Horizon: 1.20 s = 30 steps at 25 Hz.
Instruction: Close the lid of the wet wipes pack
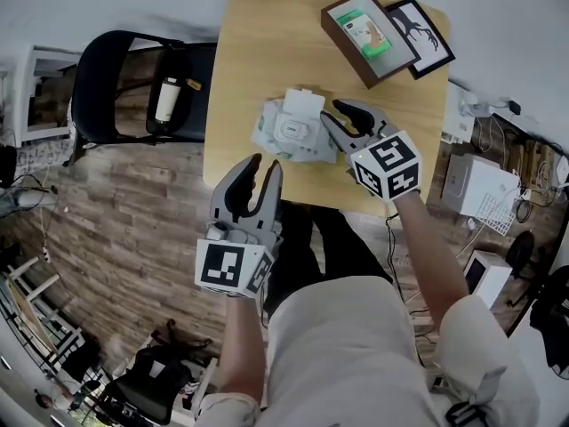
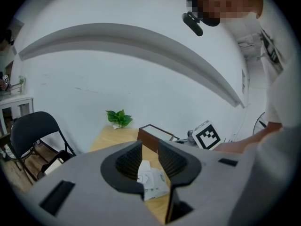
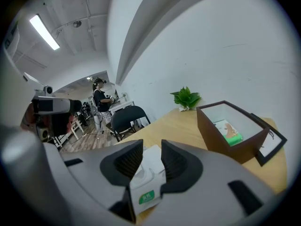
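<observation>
Head view: the left gripper [image 1: 265,165] and the right gripper [image 1: 331,111] have grey moulded bodies with curved, darker jaws. Each carries a white cube printed with black square markers: left cube [image 1: 233,267], right cube [image 1: 391,165]. In the gripper views the inner pads [image 2: 129,163] [image 3: 126,160] are black and finely ribbed, set in smooth grey shells with small dark rectangular slots [image 2: 56,194]. The person wears a pale short-sleeved top [image 1: 356,354] and dark trousers [image 1: 331,238]; the forearms are bare.
</observation>
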Available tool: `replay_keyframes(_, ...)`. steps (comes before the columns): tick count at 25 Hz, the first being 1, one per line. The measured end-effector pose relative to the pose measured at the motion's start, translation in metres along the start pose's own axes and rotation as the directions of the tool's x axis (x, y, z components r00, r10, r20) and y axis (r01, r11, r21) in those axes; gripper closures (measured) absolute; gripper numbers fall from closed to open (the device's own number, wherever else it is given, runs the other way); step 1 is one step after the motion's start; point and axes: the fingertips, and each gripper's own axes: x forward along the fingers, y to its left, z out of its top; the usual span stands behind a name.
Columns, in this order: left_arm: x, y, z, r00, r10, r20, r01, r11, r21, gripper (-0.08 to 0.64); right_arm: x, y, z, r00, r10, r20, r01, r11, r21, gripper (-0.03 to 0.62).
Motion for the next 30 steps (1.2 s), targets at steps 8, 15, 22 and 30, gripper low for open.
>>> replay_keyframes(8, -0.002, 0.012, -0.01, 0.999, 0.04, -0.004, -0.04, 0.999, -0.029, 0.459, 0.031, -0.016, -0.021, 0.999, 0.002, -0.034, -0.002, 1.0, 0.009, 0.479)
replay_keyframes(15, -0.002, 0.015, -0.017, 0.998, 0.062, -0.014, -0.062, 0.997, -0.041, 0.459, 0.05, -0.031, -0.037, 0.997, 0.0, -0.075, 0.001, 1.0, 0.001, 0.479)
replay_keyframes(22, -0.002, 0.018, -0.018, 0.997, 0.077, -0.022, -0.078, 0.996, -0.043, 0.459, 0.062, -0.038, -0.052, 0.993, 0.016, -0.113, -0.014, 1.0, 0.017, 0.479)
replay_keyframes(30, 0.0, 0.018, -0.019, 0.996, 0.09, -0.027, -0.091, 0.995, -0.042, 0.459, 0.07, -0.041, -0.06, 0.991, 0.053, -0.125, -0.044, 0.996, 0.08, 0.479)
